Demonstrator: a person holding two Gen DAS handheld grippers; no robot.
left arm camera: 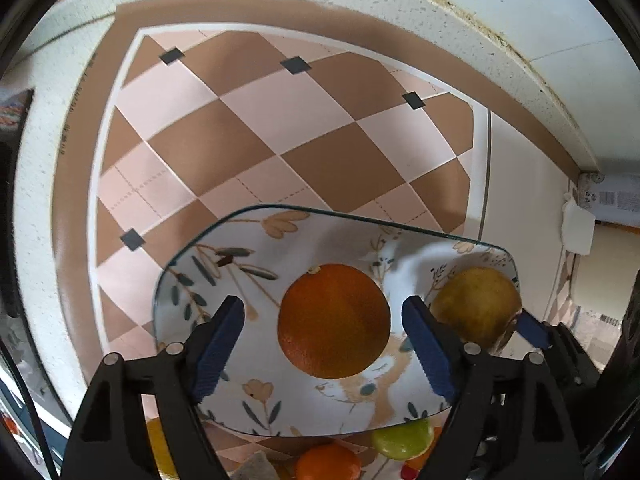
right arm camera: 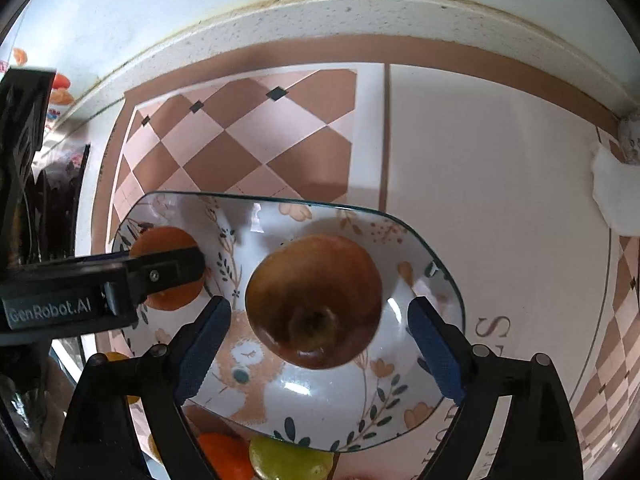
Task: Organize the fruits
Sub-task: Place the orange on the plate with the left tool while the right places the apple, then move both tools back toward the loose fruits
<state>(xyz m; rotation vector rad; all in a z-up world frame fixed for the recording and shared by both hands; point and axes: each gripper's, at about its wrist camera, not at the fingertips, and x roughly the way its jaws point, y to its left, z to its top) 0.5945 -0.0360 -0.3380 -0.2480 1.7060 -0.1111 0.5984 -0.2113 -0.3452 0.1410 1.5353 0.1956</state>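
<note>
A floral glass plate [left arm camera: 224, 248] [right arm camera: 320, 412] lies on the checkered mat. An orange [left arm camera: 334, 320] [right arm camera: 168, 240] sits on its left half, between the spread fingers of my left gripper [left arm camera: 324, 324], which is open and not touching it. A brownish-yellow apple [right arm camera: 314, 300] [left arm camera: 476, 304] sits on the plate's right half, between the spread fingers of my right gripper [right arm camera: 320, 320], open. The left gripper's body covers part of the orange in the right wrist view. More fruit lies below the plate's near edge: a small orange [left arm camera: 328, 462] [right arm camera: 222, 458] and a green fruit [left arm camera: 402, 438] [right arm camera: 290, 460].
The pink and brown checkered mat [left arm camera: 256, 136] [right arm camera: 248, 136] covers a speckled white counter with a raised back edge [left arm camera: 460, 8] [right arm camera: 360, 4]. A white cloth [left arm camera: 578, 228] [right arm camera: 614, 192] lies at the right corner. Packages stand at the far left.
</note>
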